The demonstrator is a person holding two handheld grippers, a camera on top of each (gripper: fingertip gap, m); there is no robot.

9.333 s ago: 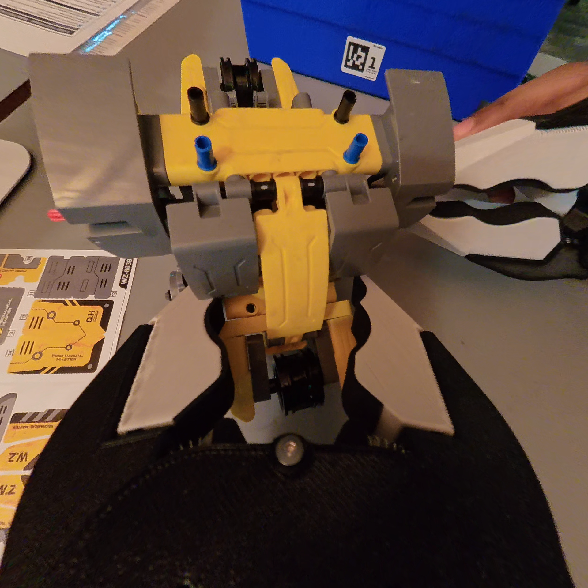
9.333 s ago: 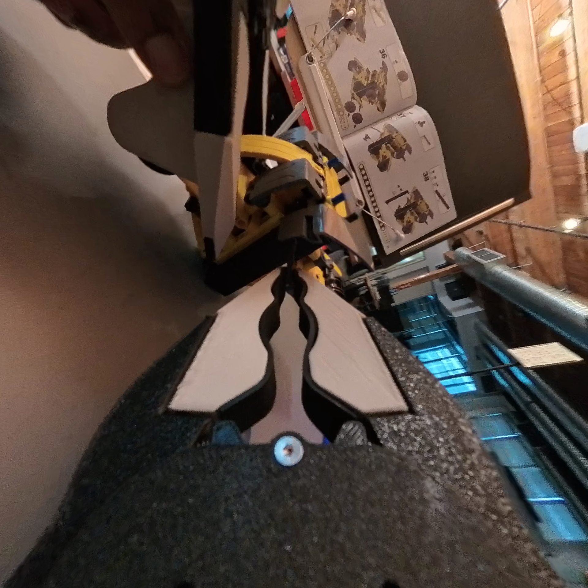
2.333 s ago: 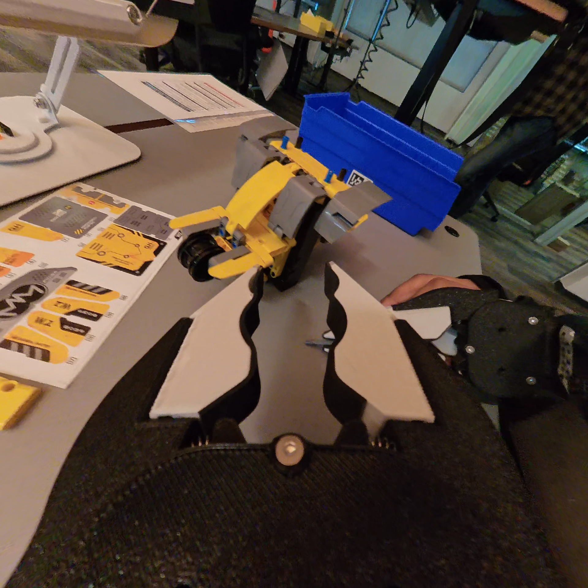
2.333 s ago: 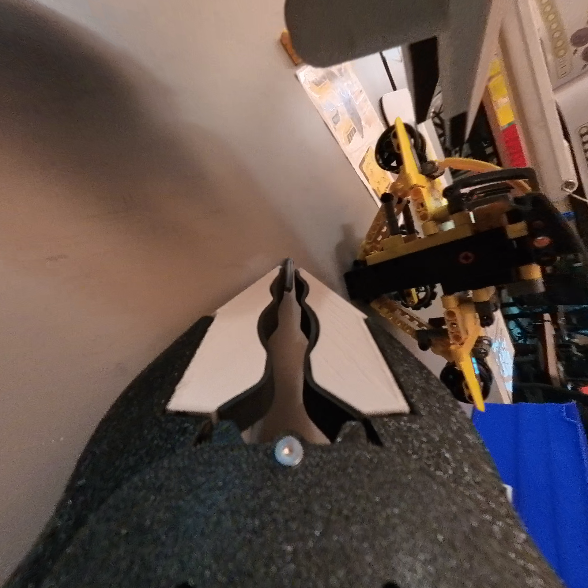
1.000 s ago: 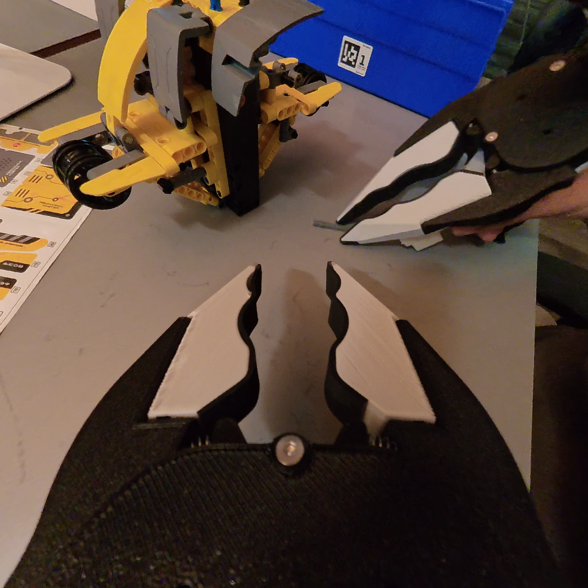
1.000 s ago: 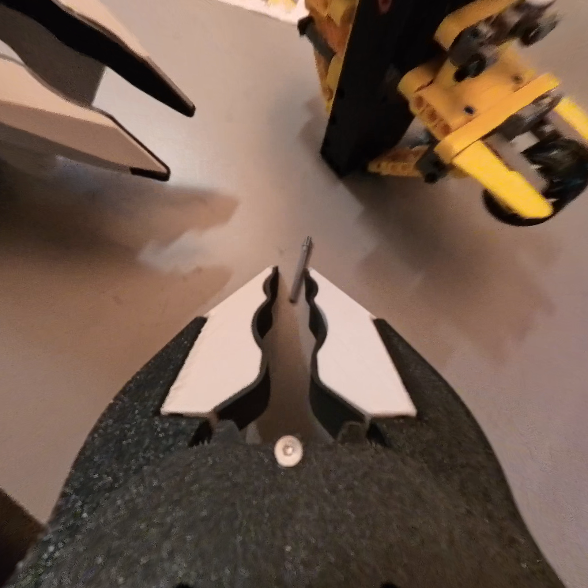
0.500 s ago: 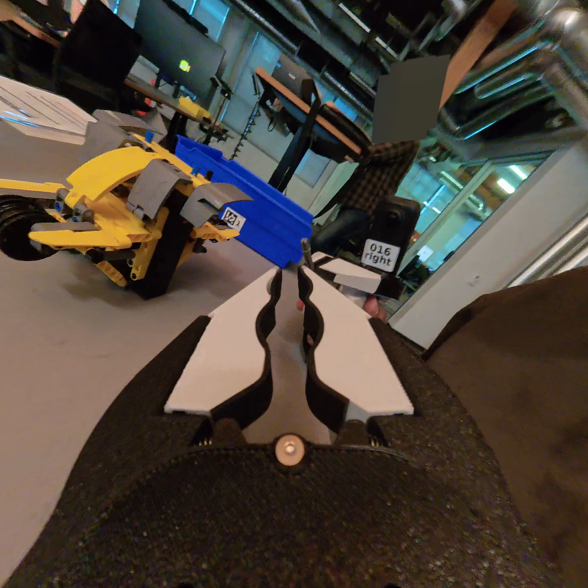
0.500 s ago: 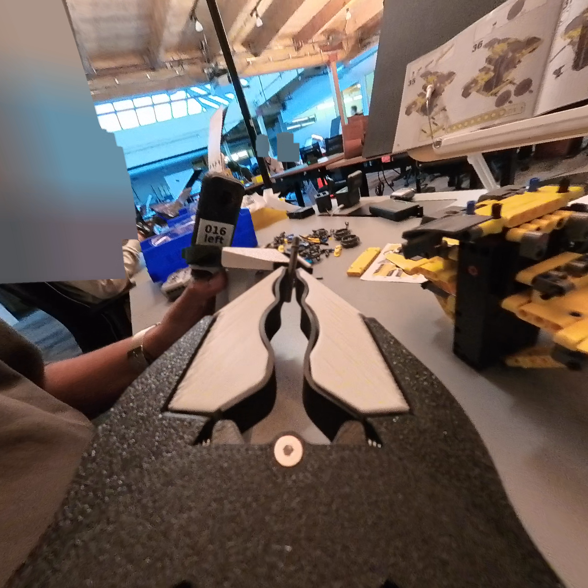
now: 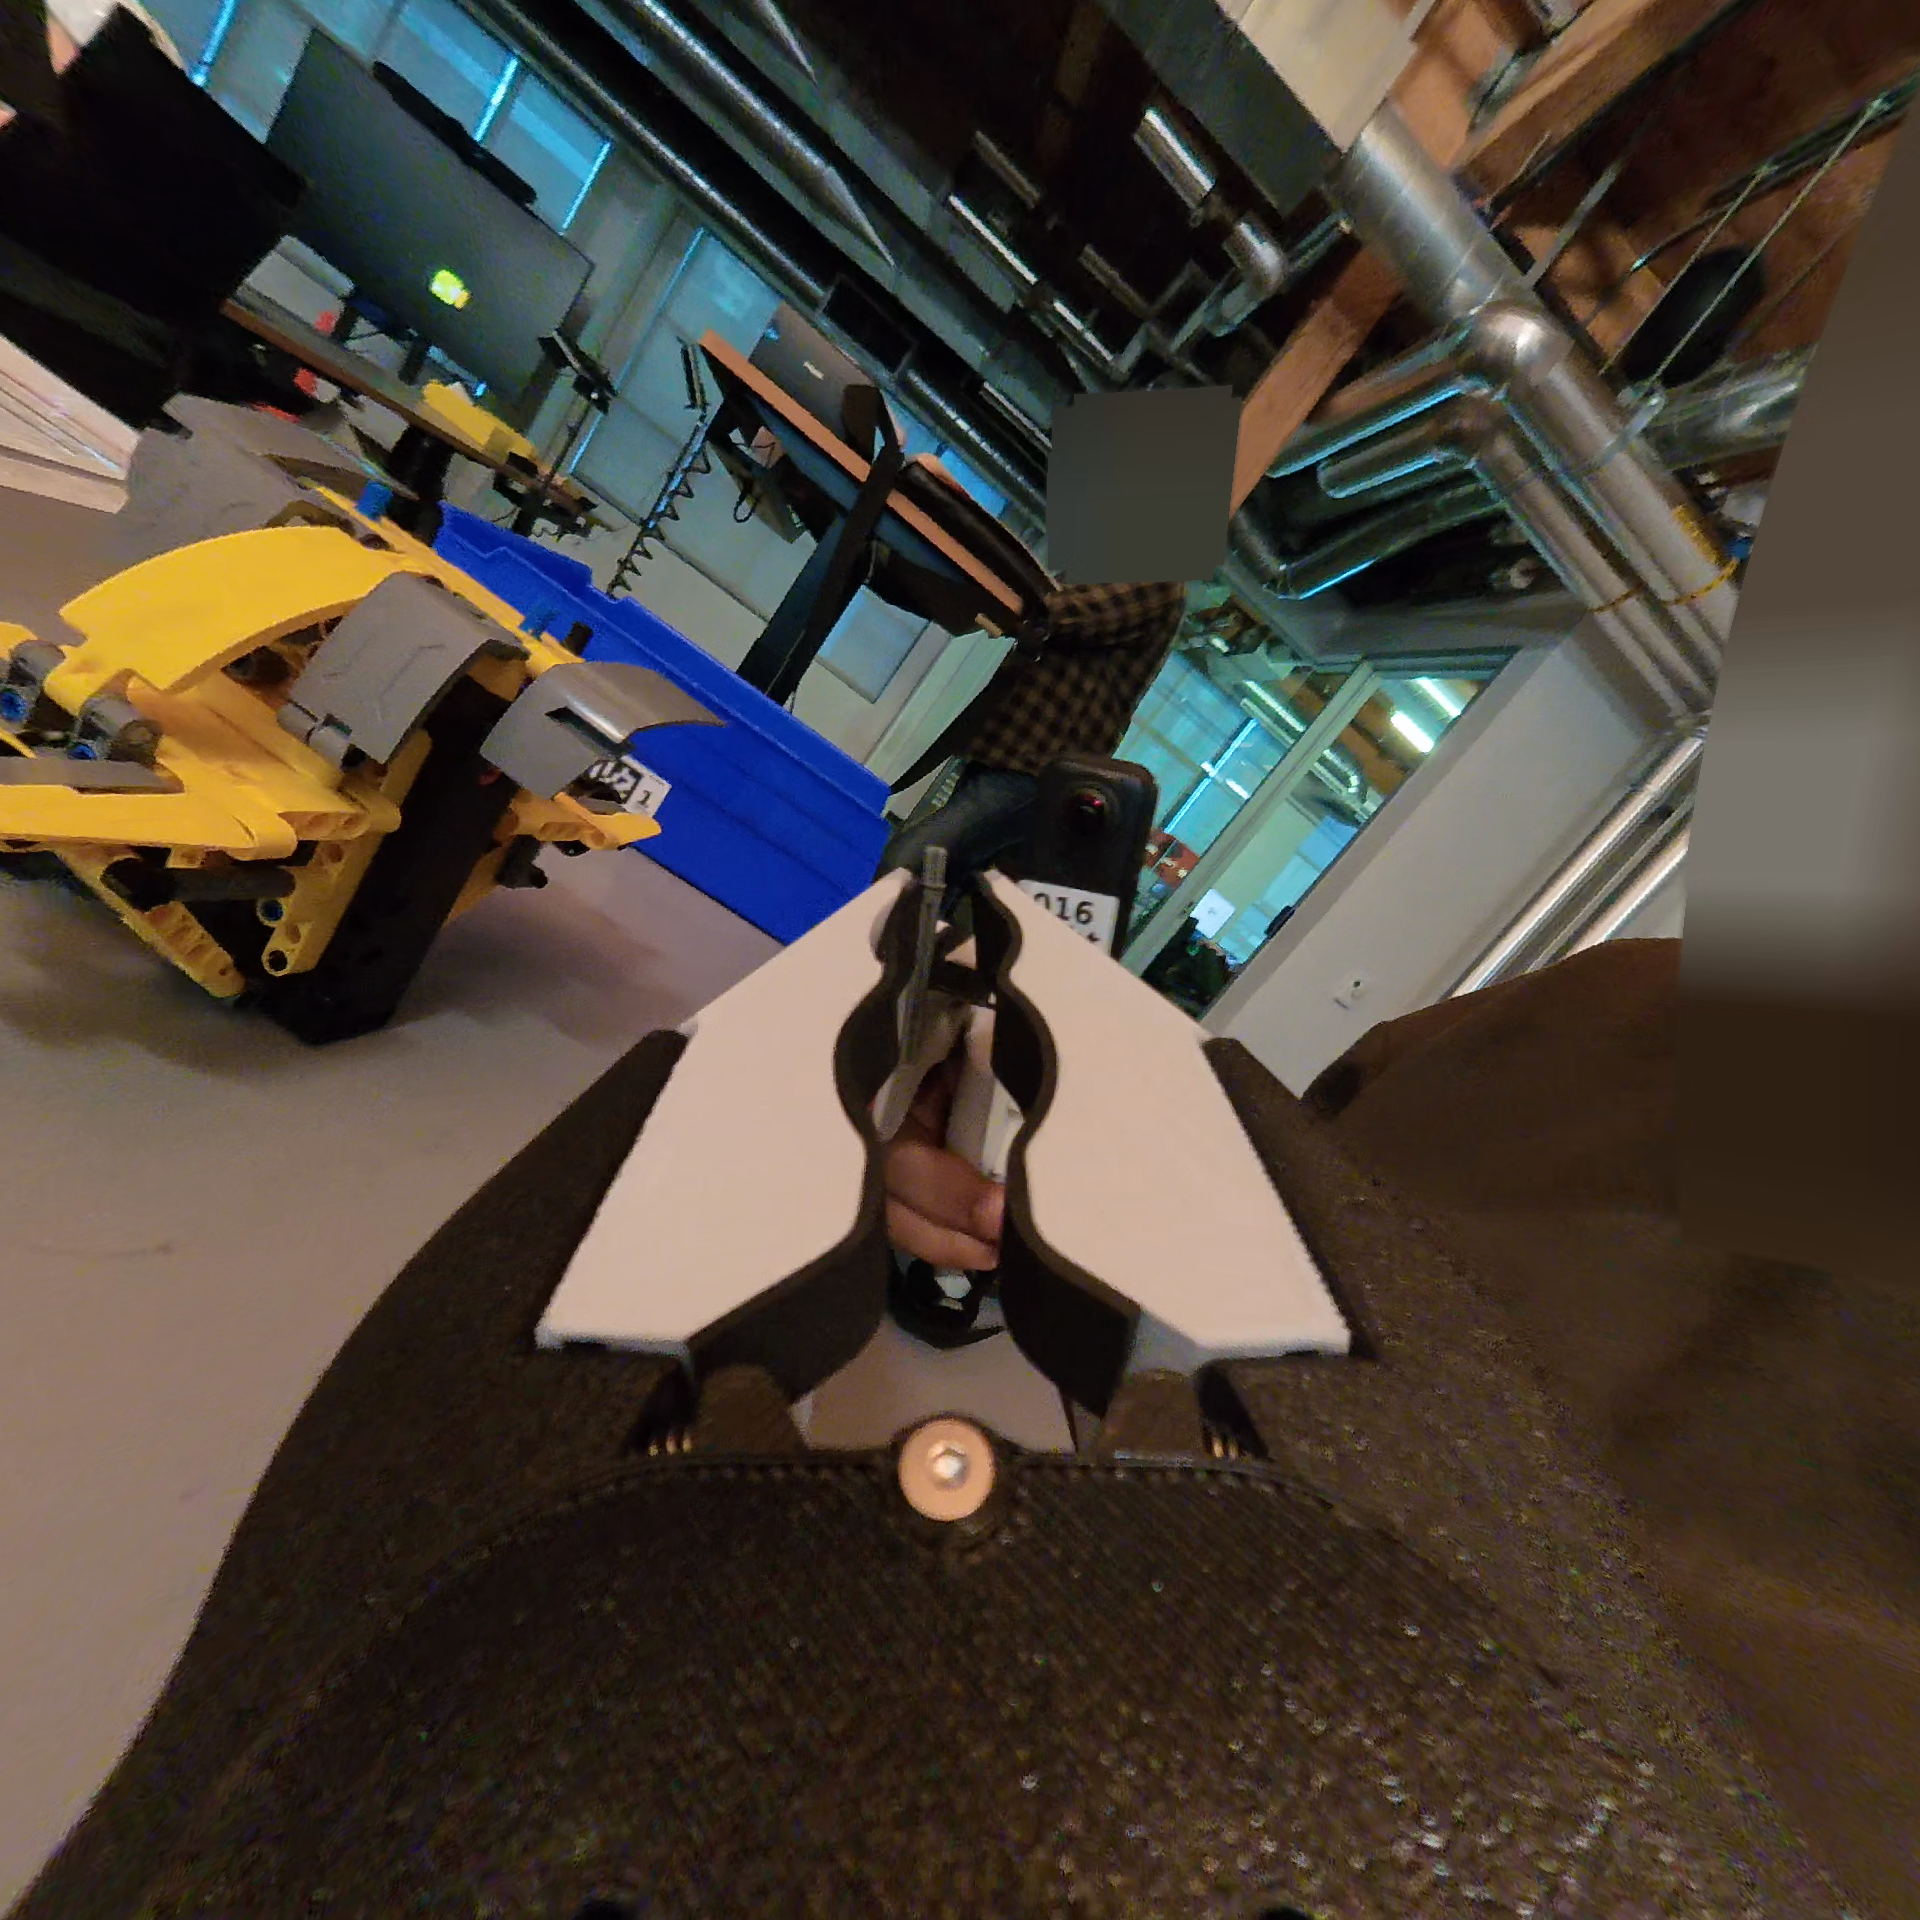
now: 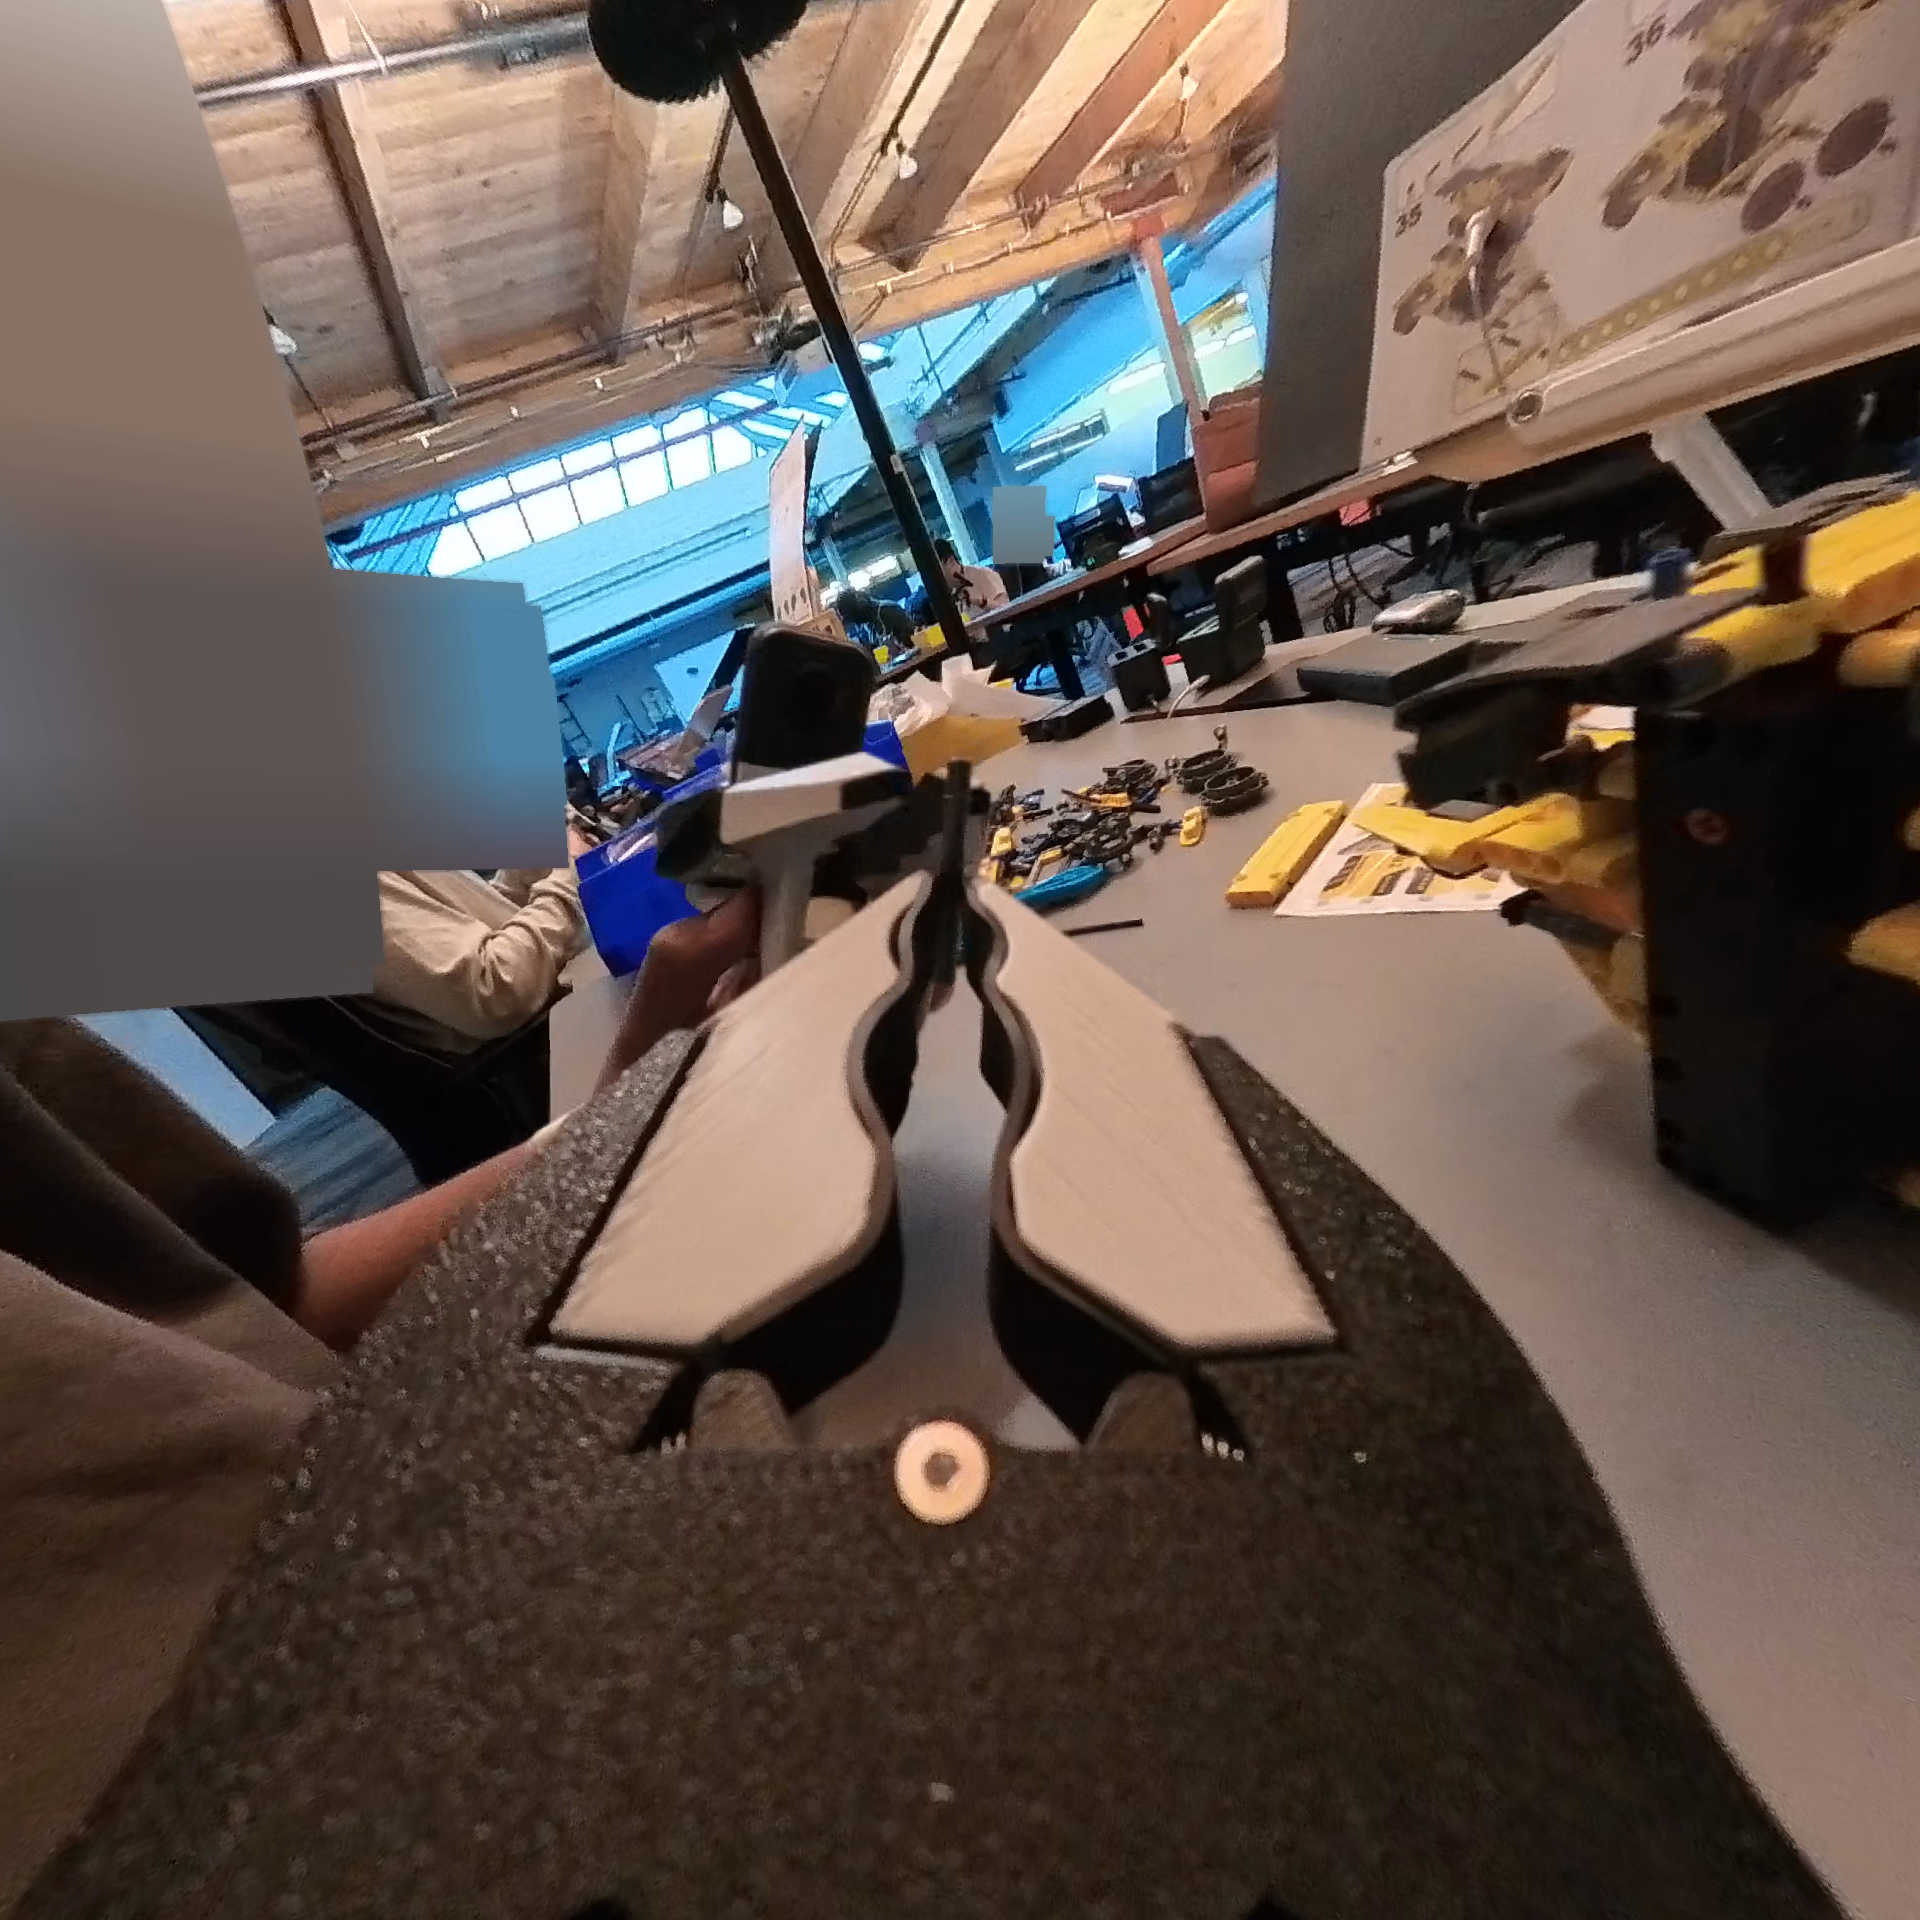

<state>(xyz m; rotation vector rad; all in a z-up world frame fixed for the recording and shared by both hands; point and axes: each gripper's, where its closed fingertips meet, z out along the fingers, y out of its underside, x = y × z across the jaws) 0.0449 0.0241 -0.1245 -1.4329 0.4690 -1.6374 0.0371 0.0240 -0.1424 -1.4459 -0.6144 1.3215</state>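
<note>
Two handheld grippers face each other above a grey counter [image 9: 208, 1195]. In the right wrist view, the right gripper [image 10: 948, 904] has its jaws clenched on a thin dark grey plastic axle rod [image 10: 954, 831], upright at frame centre. In the left wrist view, the same rod stands between the left gripper [image 9: 940, 914]'s tips, jaws nearly together; whether they grip it I cannot tell. A second ago the rod lay on the counter; now it is lifted between both grippers. The yellow, grey and black brick-built vehicle model [image 9: 260, 727] stands at the left, untouched, a blue plastic bin [image 9: 748, 790] behind it.
</note>
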